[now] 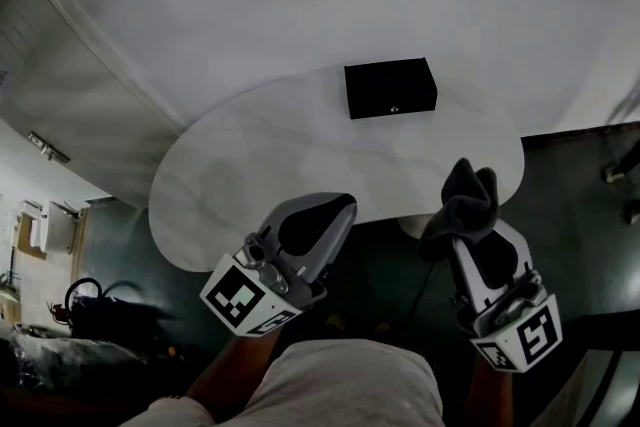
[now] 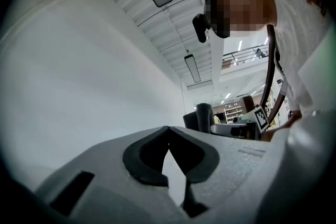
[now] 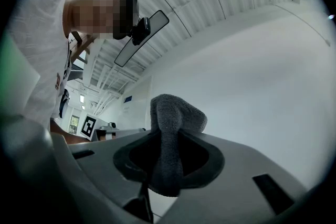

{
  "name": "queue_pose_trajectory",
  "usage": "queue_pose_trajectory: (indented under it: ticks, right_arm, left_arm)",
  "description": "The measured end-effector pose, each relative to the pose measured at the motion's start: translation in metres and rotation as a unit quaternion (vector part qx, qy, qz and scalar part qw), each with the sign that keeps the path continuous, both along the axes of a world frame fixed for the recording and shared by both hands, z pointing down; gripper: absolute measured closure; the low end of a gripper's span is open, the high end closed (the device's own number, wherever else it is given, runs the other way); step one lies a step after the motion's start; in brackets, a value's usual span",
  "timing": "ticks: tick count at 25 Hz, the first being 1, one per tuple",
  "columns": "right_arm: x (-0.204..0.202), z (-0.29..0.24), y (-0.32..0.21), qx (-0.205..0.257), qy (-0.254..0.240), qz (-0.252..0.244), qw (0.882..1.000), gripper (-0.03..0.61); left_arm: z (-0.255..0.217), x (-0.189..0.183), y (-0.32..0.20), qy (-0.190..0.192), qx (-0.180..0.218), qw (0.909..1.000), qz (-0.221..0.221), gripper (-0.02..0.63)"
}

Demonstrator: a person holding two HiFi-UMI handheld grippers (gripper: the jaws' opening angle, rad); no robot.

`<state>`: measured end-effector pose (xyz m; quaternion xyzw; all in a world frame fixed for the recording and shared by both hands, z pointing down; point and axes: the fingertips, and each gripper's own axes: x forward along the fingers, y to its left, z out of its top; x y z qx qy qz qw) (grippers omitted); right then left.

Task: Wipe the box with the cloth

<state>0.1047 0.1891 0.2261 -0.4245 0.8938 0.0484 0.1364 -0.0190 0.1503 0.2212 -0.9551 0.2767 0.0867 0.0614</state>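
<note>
Small black rectangular box (image 1: 390,87) sits toward the far side of the pale, rounded, marble-look tabletop (image 1: 250,165). Its long axis runs left to right across the head view, and a tiny pale fitting shows on its near face.

Right gripper (image 1: 468,220): jaws clamped on a dark grey terry cloth (image 3: 170,136), which bunches in a fat fold beyond the tips (plain in the right gripper view).

Left gripper (image 1: 330,210): jaws closed tip to tip, nothing between them.

Both grippers hang at the near edge of the table, well apart from the box and pointing slightly upward. The box lies ahead of both and roughly between them. From the cloth-bearing right gripper it is forward and a little left; from the left gripper, forward and right. Neither is clearly nearer.

Judgement: wiping not yet begun. The cloth must travel forward-left and tip down onto the box top, then stroke along the long axis. A light box may slide, and the empty left gripper could brace it.
</note>
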Motion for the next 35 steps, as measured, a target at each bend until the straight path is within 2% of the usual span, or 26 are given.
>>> queue_pose_trajectory:
  ticks: [15, 28, 35]
  right_arm:
    - [0.007, -0.003, -0.001, 0.009, 0.005, -0.014, 1.0, 0.486]
    - [0.007, 0.001, -0.002, 0.011, 0.026, 0.0, 1.0, 0.486]
    - [-0.003, 0.0, -0.089, -0.007, 0.037, 0.003, 0.999, 0.486]
  left_arm:
    - [-0.003, -0.003, -0.001, 0.004, 0.003, 0.9997, -0.025, 0.598]
    - [-0.006, -0.003, -0.012, 0.016, 0.021, 0.9996, -0.012, 0.598]
    - [-0.004, -0.01, -0.099, 0.021, 0.008, 0.9997, -0.008, 0.598]
